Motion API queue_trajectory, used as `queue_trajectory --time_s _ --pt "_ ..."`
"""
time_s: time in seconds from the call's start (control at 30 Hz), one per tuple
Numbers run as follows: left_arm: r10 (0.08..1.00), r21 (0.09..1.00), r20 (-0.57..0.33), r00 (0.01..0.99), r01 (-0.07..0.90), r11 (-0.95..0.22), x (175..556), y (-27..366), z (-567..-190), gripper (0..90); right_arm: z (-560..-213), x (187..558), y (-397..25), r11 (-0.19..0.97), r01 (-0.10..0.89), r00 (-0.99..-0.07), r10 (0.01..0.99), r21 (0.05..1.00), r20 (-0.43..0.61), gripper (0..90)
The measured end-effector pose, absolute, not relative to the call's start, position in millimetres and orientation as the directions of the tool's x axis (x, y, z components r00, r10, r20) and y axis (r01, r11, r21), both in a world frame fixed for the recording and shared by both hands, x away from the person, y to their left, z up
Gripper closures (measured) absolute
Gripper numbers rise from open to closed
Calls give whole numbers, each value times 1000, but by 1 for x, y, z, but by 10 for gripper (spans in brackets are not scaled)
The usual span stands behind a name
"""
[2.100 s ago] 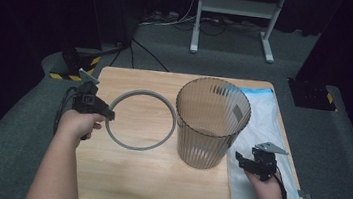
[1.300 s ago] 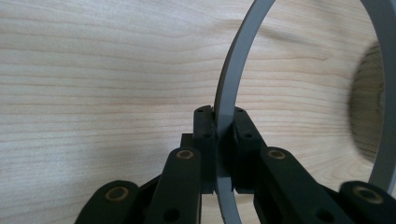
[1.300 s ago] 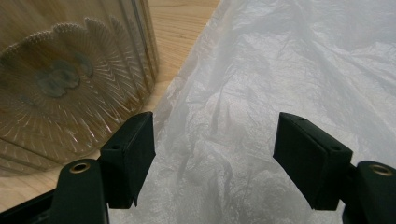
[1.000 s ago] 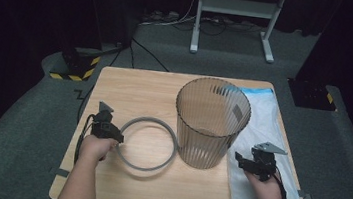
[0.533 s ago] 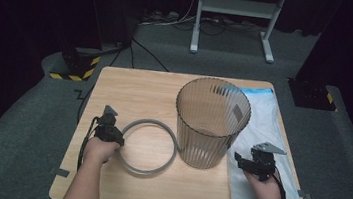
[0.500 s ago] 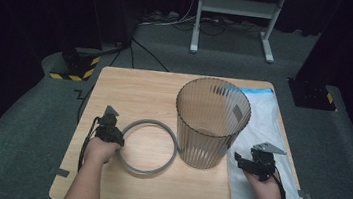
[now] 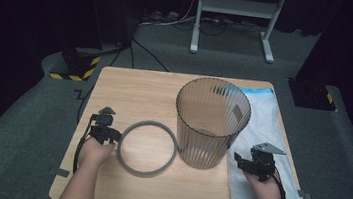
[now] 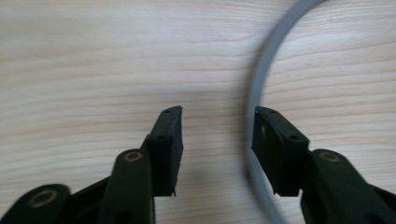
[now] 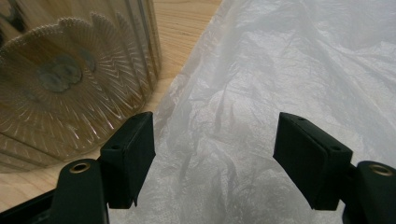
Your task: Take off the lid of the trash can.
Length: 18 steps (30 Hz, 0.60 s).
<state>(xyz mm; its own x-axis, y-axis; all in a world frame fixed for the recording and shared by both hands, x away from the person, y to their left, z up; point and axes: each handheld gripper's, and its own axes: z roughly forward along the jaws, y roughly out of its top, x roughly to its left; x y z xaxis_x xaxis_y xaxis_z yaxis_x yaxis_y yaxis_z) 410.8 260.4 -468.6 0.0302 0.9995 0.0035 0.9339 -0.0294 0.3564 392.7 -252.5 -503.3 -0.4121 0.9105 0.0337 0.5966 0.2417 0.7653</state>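
The left gripper [image 8: 217,123] is seen with its jaws parted and nothing clamped between them; one jaw lies over the band of the grey ring [image 8: 261,84], the other over bare wood outside it, so the ring's edge is straddled but not yet pinched. In the high view the ring [image 7: 148,148] is found flat on the wooden table [image 7: 135,90], near the front left, its far side touching or just beside the foot of the ribbed clear bin [image 7: 211,124]. The right gripper [image 9: 215,149] is likewise held wide, empty, above the crumpled white plastic bag [image 9: 289,70], which is spread along the table's right edge beside the bin.

As a judgement, little of the work appears done: the bin stands unlined, the bag is still flat, and the ring is not seated on the rim (presumably it is meant to hold the liner there). Bag and ring both remain to be lifted.

Open wood is left behind the ring and to its left. The bag's right border lies close to the table edge, and the front edge is near both hands.
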Motion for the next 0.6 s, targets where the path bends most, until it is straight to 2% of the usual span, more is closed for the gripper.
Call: queue_trajectory --time_s 0.13,0.17,0.33,0.6 --pt "999 395 23 39 918 -45 397 269 -471 466 -503 393 -253 241 598 -411 911 765 34 285" --pt "998 436 31 50 898 -58 388 273 -473 465 -504 393 -252 241 598 -411 911 764 34 285" --pt "997 520 40 61 851 -73 365 280 -483 397 -503 391 -249 250 597 -416 909 762 28 285" --pt "996 556 46 80 826 -92 350 282 -503 346 -501 391 -249 249 593 -416 909 766 26 284"
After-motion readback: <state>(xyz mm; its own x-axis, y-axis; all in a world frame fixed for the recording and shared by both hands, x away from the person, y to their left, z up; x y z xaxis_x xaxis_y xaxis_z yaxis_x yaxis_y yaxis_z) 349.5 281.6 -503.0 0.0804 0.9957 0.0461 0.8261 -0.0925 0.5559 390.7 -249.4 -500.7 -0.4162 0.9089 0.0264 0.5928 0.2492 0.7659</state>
